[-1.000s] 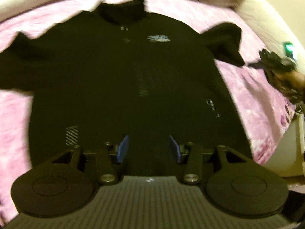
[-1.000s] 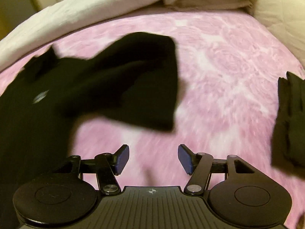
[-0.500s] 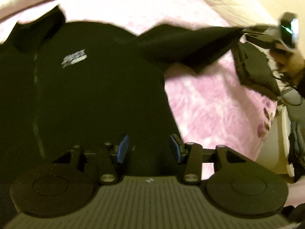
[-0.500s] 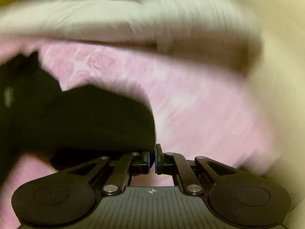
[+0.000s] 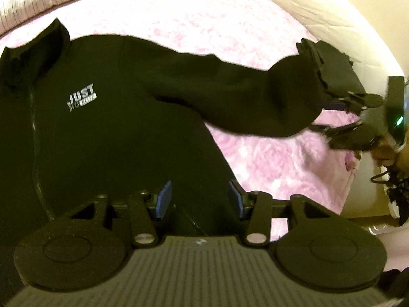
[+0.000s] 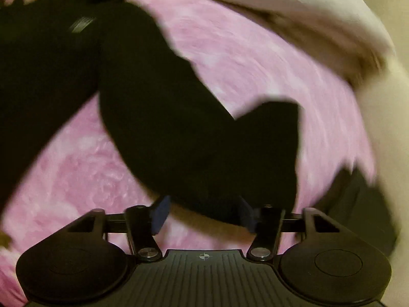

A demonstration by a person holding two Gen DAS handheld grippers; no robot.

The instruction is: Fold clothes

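Note:
A black shirt [image 5: 107, 133] with a white chest logo lies flat on the pink bedspread [image 5: 268, 168]. Its sleeve [image 5: 242, 94] stretches out toward the right. My left gripper [image 5: 200, 201] hovers open over the shirt's lower body, with only flat cloth under its blue pads. In the right wrist view the sleeve's end [image 6: 230, 158] droops between the blue pads of my right gripper [image 6: 203, 213]. Its jaws are opening and stand wide apart, not pressing on the cloth. The left wrist view shows that gripper [image 5: 329, 116] at the sleeve's tip.
A folded dark garment [image 5: 332, 61] lies at the bed's right edge, also blurred in the right wrist view [image 6: 363, 199]. A cream quilt [image 5: 38, 2] is rolled along the far side. A pale padded bed frame [image 5: 332, 12] borders the right.
Half a second ago my right gripper was shut on the sleeve's end; now its jaws are spread and the sleeve lies stretched out rightward. My left gripper swung from mid-shirt to its right side, then held.

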